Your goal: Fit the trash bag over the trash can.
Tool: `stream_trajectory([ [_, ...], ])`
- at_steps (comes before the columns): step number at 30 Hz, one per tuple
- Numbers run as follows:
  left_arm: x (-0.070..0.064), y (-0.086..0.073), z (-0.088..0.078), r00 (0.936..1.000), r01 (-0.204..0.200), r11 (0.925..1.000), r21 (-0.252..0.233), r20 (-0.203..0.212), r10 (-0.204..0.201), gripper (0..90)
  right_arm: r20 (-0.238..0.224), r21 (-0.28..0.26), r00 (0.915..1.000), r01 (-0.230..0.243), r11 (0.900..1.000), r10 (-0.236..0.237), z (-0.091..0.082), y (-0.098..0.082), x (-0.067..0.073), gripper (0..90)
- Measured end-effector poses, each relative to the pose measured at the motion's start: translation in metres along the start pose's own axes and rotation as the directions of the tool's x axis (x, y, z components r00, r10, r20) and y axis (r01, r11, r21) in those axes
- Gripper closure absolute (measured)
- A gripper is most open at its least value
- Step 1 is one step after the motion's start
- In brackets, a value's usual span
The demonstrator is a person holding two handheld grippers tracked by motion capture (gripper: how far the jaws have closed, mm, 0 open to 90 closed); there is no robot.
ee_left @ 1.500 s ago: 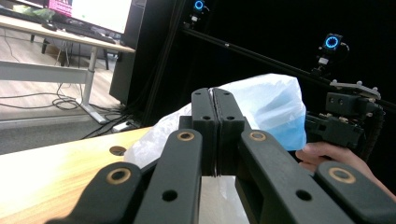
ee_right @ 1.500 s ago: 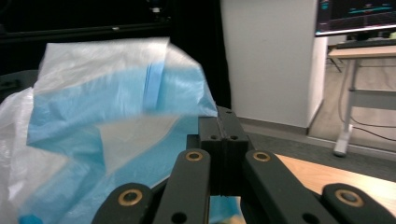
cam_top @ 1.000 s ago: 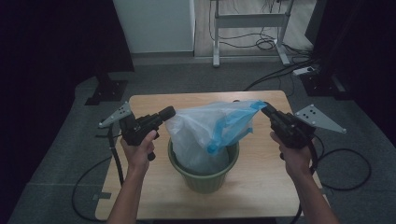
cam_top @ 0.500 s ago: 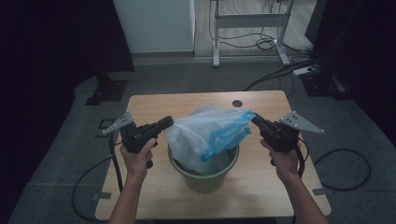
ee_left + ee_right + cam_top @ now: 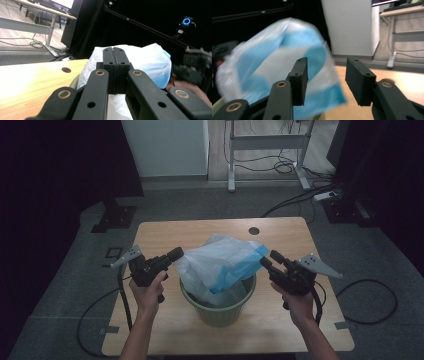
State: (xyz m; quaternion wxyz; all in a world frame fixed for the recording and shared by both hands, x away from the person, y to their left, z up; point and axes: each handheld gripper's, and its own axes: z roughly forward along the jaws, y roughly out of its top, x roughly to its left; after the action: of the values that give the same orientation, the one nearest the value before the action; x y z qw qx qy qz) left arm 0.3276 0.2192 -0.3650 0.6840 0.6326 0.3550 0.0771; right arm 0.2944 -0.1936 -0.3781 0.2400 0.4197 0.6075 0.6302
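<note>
A green bin (image 5: 220,312) stands on the wooden table (image 5: 165,235), with a white and blue plastic bag (image 5: 220,262) billowing out of its mouth. My left gripper (image 5: 176,254) is shut on the bag's left edge; in the left gripper view its jaws (image 5: 115,57) are pressed together in front of the bag (image 5: 147,60). My right gripper (image 5: 269,258) sits at the bag's right edge. Its jaws have just been opening, and they now stand apart (image 5: 327,77) with nothing gripped. The blurred bag (image 5: 269,62) hangs just beyond them.
The table has a round cable hole (image 5: 254,230) at the back. Bare wood shows to both sides of the bin. Behind the table stand a metal desk frame (image 5: 267,142), floor cables (image 5: 300,200) and a black stand base (image 5: 114,217). The right gripper (image 5: 195,67) appears across the bag.
Both hands have come down and the bag has sagged toward the bin. The right jaws have opened and let go of the bag's blue edge. The left gripper keeps its hold.
</note>
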Motion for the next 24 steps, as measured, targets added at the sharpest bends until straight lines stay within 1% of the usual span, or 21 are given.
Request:
stream_trajectory([
  [3,0.0,-0.001,0.001,1.0,0.009,1.0,-0.002,0.003,-0.009,89.2,-0.035,0.009,0.9993,-0.01,1.0,0.01,-0.004,-0.016,0.006,51.1],
  [5,0.0,-0.002,0.002,0.9999,0.012,0.9999,-0.002,0.001,-0.012,89.2,-0.048,0.021,0.9988,-0.003,1.0,0.004,-0.003,-0.022,0.009,51.1],
  [6,0.0,-0.002,0.002,0.9999,0.016,0.9999,-0.003,0.004,-0.016,89.2,-0.057,0.025,0.9984,-0.006,1.0,0.008,-0.002,-0.024,0.009,51.2],
  [8,0.001,-0.002,0.002,0.9998,0.02,0.9998,-0.006,0.005,-0.02,89.2,-0.064,0.036,0.9978,-0.016,0.999,0.018,0.002,-0.026,0.01,51.4],
  [11,0.002,-0.002,0.002,0.9997,0.025,0.9997,-0.007,0.009,-0.025,89.2,-0.066,0.047,0.9976,-0.017,0.999,0.02,0.008,-0.027,0.01,51.6],
  [15,0.003,-0.002,0.002,0.9994,0.031,0.9995,-0.01,0.015,-0.031,89.2,-0.082,0.051,0.996,-0.03,0.998,0.034,0.016,-0.025,0.01,53.4],
  [18,0.003,-0.002,0.002,0.9992,0.034,0.9993,-0.013,0.02,-0.033,89.2,-0.103,0.066,0.994,-0.032,0.997,0.039,0.023,-0.025,0.012,59.2],
  [19,0.002,-0.002,0.002,0.9992,0.034,0.9993,-0.014,0.021,-0.033,89.2,-0.111,0.07,0.9931,-0.031,0.997,0.038,0.025,-0.025,0.014,62.5],
  [21,0.002,-0.002,0.002,0.9993,0.032,0.9994,-0.015,0.022,-0.032,89.2,-0.138,0.068,0.9902,-0.013,0.998,0.022,0.028,-0.024,0.017,72.1],
  [22,0.002,-0.002,0.001,0.9992,0.032,0.9994,-0.016,0.023,-0.031,89.2,-0.143,0.066,0.9897,0.005,0.998,0.004,0.028,-0.024,0.02,79.1],
  [24,0.002,-0.001,-0.001,0.9991,0.033,0.9992,-0.021,0.026,-0.032,89.2,-0.149,0.058,0.9887,0.017,0.998,-0.008,0.027,-0.021,0.022,86.9],
])
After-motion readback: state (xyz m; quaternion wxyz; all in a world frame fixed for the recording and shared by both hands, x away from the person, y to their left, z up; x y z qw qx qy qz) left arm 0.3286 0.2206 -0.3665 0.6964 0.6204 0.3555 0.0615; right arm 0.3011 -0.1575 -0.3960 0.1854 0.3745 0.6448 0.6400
